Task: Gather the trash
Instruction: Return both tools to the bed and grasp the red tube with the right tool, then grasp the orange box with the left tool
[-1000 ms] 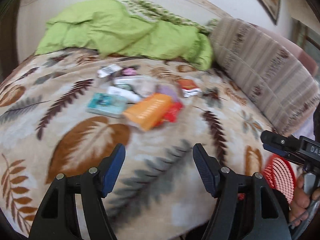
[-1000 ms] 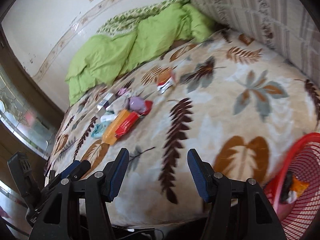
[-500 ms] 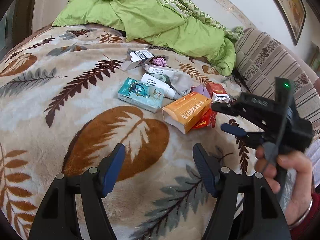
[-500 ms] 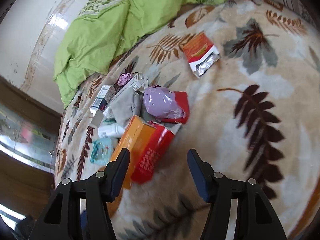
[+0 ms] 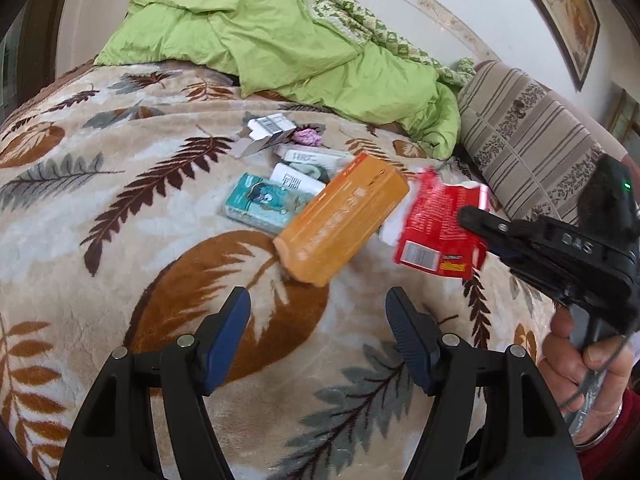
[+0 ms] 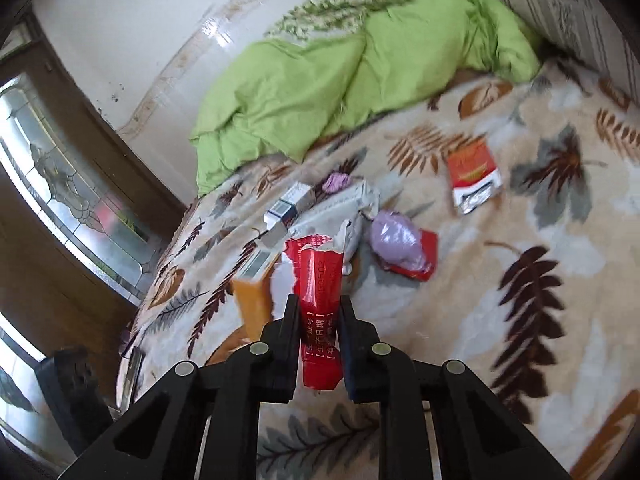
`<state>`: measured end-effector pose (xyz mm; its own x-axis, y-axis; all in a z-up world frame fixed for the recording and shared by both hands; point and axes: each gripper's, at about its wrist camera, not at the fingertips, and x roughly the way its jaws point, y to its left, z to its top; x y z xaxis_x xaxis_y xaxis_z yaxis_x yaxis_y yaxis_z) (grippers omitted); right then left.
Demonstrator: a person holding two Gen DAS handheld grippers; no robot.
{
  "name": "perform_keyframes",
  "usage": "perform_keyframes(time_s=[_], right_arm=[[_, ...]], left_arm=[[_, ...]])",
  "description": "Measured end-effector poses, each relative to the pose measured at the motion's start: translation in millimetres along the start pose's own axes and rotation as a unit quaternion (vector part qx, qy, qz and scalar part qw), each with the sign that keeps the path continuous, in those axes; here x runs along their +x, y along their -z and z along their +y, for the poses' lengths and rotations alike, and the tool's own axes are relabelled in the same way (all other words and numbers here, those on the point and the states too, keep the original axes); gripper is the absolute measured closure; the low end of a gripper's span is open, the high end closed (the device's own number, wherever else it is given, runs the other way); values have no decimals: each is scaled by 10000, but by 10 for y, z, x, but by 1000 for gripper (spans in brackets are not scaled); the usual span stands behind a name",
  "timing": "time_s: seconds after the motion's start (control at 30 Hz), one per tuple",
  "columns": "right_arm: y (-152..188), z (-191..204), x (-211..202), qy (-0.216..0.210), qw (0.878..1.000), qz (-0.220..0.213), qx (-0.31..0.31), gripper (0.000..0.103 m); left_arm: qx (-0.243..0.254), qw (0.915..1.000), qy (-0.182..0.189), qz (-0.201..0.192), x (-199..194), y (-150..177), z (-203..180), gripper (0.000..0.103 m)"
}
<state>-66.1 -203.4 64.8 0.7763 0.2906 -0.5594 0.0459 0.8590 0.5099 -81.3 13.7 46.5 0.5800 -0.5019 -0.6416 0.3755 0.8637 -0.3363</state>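
Trash sits in a loose pile mid-frame on the leaf-print blanket (image 5: 120,208) in the left wrist view: orange box (image 5: 344,220) centre, teal packet (image 5: 256,204) just left of it, white boxes and a small pink wad behind, toward the green duvet (image 5: 280,40) at top. Left gripper (image 5: 318,320) at bottom centre, jaws apart w/ nothing between them, over a brown leaf. At right edge a hand (image 5: 588,356) holds the right gripper (image 5: 472,220), clamped on a torn red wrapper (image 5: 436,228) just right of the orange box. Right wrist view: right gripper (image 6: 318,320) bottom centre, its jaws having just closed on the red wrapper (image 6: 320,300), which stands up between them. Beyond it, a lilac bag (image 6: 396,240) on a red pack, another red packet (image 6: 474,176) upper right, orange box (image 6: 252,304) left of the jaws; view is blurred.
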Motion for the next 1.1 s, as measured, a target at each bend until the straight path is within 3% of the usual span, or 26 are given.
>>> perform_keyframes(time_s=[0.17,0.37,0.57,0.63,0.83,0.97,1.03,1.1], right_arm=[[163,-55,-339,623,9969,-338,-331,85],[177,-240,-432,602,9975,-368,-18,85],[147,-443,-446,688,9957,-399,483,85],[152,-476,-447,714,9952,-373,562,85],[139,-583,-478,834,9930,-395,738,85],[133,-659,-491,807,9914,-411,945,85],[130,-656,-480,804,9914,-391,955,85],[130,-635,-465,807,9917,-384,927,85]], left_arm=[[288,9991,-252,-202,39,-81,-102,28],[615,9975,-349,-3,327,-206,-188,28],[177,9993,287,145,652,-440,-135,27],[205,9991,320,200,766,-487,-163,27],[699,9924,566,844,1025,-460,-349,28],[1102,9851,751,1084,817,-248,-473,28],[1327,9777,1042,1251,661,-97,-552,28],[1628,9728,1116,1214,552,-1,-655,27]])
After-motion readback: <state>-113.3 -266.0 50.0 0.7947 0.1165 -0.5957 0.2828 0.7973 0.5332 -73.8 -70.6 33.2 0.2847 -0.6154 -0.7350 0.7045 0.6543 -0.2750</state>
